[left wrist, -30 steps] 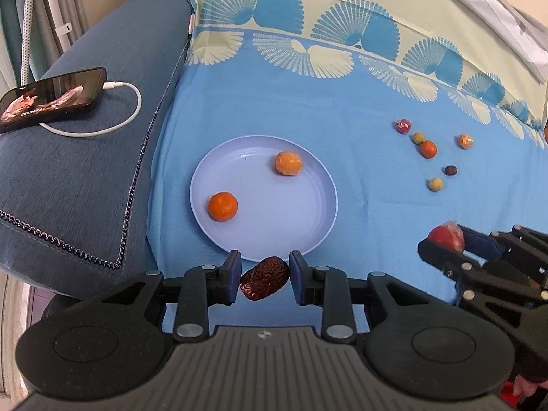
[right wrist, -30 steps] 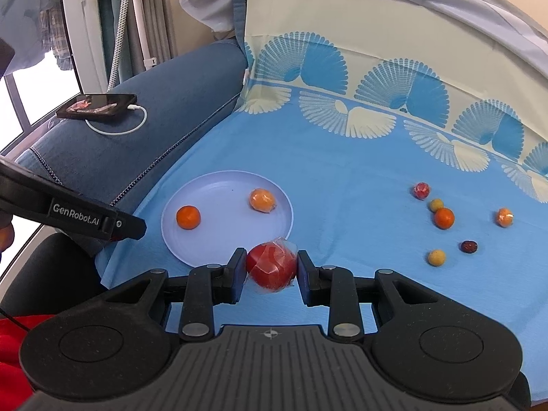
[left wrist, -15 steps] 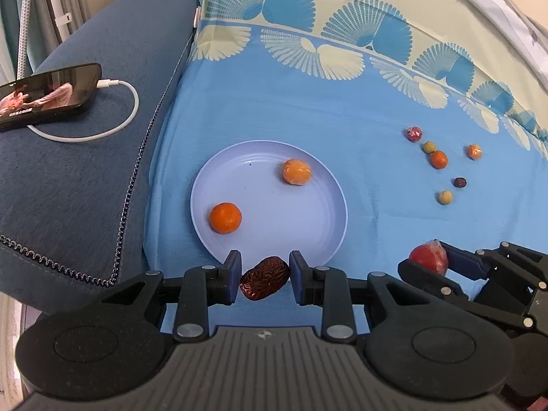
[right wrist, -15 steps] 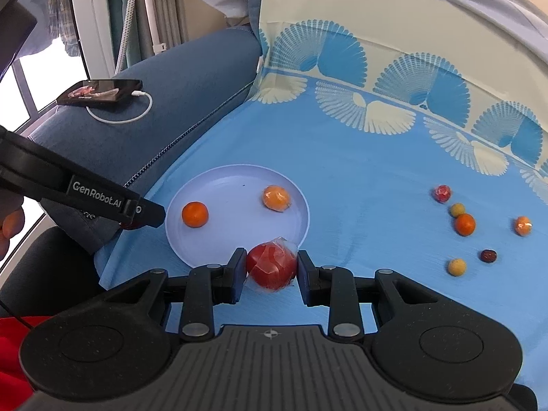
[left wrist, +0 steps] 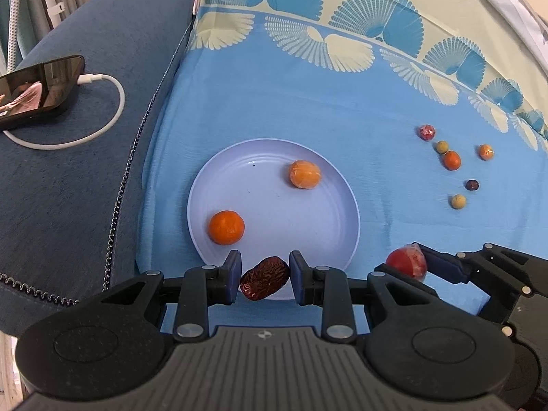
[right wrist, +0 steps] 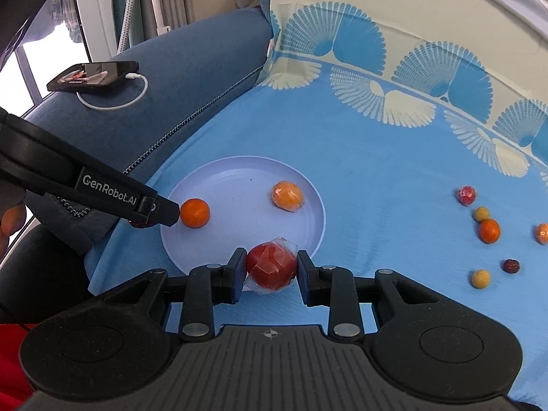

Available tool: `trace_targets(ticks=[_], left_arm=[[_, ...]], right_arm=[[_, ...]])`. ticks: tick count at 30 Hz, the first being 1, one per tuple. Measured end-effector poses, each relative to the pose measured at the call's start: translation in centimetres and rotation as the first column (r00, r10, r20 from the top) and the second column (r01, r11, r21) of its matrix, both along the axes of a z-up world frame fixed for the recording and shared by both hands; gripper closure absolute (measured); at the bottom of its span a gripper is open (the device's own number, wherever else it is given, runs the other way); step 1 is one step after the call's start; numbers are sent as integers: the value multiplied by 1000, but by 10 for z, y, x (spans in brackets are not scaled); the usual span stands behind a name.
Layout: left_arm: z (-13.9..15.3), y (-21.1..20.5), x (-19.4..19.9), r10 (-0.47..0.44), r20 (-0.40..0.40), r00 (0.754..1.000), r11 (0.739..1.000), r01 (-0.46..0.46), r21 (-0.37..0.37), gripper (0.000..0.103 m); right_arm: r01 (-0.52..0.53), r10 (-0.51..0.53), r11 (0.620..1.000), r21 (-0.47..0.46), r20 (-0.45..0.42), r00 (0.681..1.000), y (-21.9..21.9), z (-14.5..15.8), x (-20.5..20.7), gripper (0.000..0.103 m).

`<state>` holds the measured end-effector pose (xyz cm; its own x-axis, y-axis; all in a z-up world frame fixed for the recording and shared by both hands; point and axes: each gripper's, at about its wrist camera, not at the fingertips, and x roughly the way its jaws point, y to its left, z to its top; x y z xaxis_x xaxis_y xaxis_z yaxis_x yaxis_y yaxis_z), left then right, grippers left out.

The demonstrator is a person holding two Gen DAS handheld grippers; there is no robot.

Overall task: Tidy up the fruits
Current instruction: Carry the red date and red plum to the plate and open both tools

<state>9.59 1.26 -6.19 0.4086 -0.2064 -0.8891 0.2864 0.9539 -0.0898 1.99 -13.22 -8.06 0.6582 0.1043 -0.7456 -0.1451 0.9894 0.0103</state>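
2 loaded grippers at plate (left wrist: 352, 212) rim: left fingers (left wrist: 233, 275) clamping date (left wrist: 264, 277), right fingers (right wrist: 236, 274) wrapped tomato (right wrist: 271, 266).

At lower centre, the right gripper (right wrist: 271, 270) has its jaws closed on a wrapped red fruit (right wrist: 271, 265), over the near rim of a pale plate (right wrist: 239, 178). The plate holds a tangerine (right wrist: 194, 212) and a wrapped orange fruit (right wrist: 287, 195); the left gripper (right wrist: 150, 205) reaches in from the left.

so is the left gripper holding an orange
No, the left gripper is shut on a wrinkled dark red date, while the two oranges lie on the plate.
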Motion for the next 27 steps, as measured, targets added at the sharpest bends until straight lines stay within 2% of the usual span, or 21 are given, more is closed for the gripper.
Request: trace_targets(ticks=[9, 27], left_arm=[[-17, -5, 21, 5, -32, 999, 1000, -4, 19, 70], [-54, -21, 76, -6, -50, 999, 998, 9, 61, 71]], right_arm=[[-16, 16, 1000, 3, -34, 999, 2, -16, 20, 70], [-148, 143, 987, -69, -76, 987, 12, -59, 66, 70]])
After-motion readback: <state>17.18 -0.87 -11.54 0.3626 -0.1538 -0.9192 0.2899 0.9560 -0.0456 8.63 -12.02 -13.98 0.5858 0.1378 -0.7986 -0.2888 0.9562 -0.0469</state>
